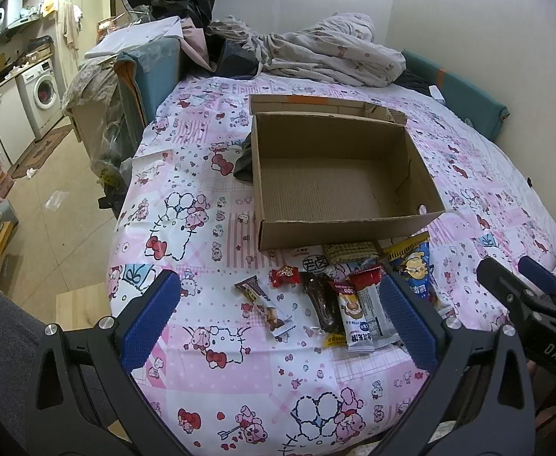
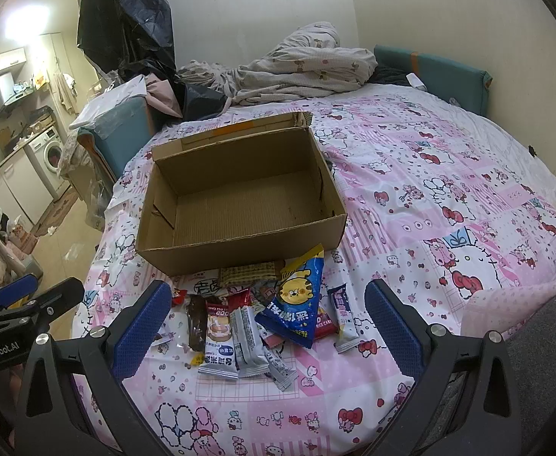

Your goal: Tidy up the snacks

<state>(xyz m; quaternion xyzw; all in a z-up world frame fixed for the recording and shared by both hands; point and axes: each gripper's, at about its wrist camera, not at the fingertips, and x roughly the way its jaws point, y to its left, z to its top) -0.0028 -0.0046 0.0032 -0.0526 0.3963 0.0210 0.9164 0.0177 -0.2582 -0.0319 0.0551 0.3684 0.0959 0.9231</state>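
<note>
Blue-padded fingers frame both views. Left gripper [image 1: 278, 319] spread wide, empty, low over the bed [image 1: 209, 174]. Right gripper [image 2: 266, 326] likewise wide apart, empty, just short of the snacks [image 2: 262, 315].

Snacks lie in a loose heap on the pink cartoon sheet, at the near wall of the box [image 2: 240, 193]. Box is open-topped cardboard, nothing inside; task not yet started, by the look of it.

Heap holds a blue triangular pouch [image 2: 297, 300] on top, a dark brown bar [image 2: 196, 323], white sachets [image 2: 236, 342], a red candy [image 1: 285, 277] and a striped bar [image 1: 264, 306] set a little apart to the left.

Handling, as judged: all light, foil or plastic wrapped, slick and crinkly; contents likely brittle, so a gentle squeeze. Soft bedding gives under pressure, so flat packs may be hard to get under. Best hold is across the narrow width at mid-body. Striped bar lies clear of the rest, an easy first pick for the left. Blue pouch is puffy and overlaps others; lifting it may drag neighbours.
</note>
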